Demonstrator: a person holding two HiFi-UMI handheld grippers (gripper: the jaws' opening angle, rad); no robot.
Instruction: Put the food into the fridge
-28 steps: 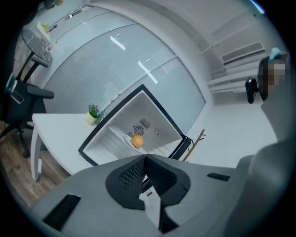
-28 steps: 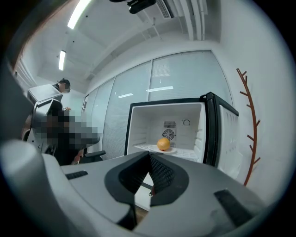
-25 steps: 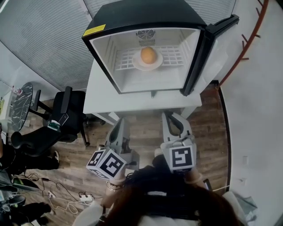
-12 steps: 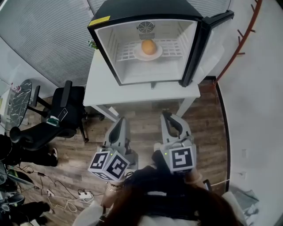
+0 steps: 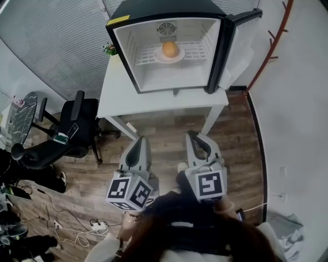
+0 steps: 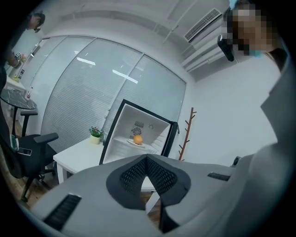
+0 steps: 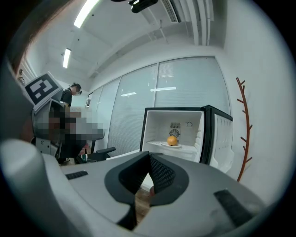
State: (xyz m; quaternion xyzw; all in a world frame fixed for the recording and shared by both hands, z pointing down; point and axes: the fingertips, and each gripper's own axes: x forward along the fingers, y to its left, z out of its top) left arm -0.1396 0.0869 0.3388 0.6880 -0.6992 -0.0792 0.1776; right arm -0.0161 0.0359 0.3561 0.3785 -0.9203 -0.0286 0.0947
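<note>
Found the fridge (image 5: 154,11) standing on the white counter (image 5: 120,97), its door (image 5: 228,43) swung wide open to the right. Saw the orange (image 5: 170,49) resting on a white plate (image 5: 180,58) on the white grid shelf (image 5: 197,48) inside, toward the back and below the round fan grille (image 5: 167,28). Saw the left gripper (image 5: 139,142) and the right gripper (image 5: 197,137) side by side, low over the wooden floor (image 5: 169,143), well apart from the counter and pointed toward the fridge. Read both pairs of jaws as pressed together at the tips, with nothing pinched between them. Noted a small potted plant (image 5: 109,49) on the counter just left of the fridge, a black office chair (image 5: 77,128) farther left, loose cables (image 5: 77,233) on the floor near the bottom left, and a bare reddish coat stand (image 5: 279,36) against the wall on the right.
</note>
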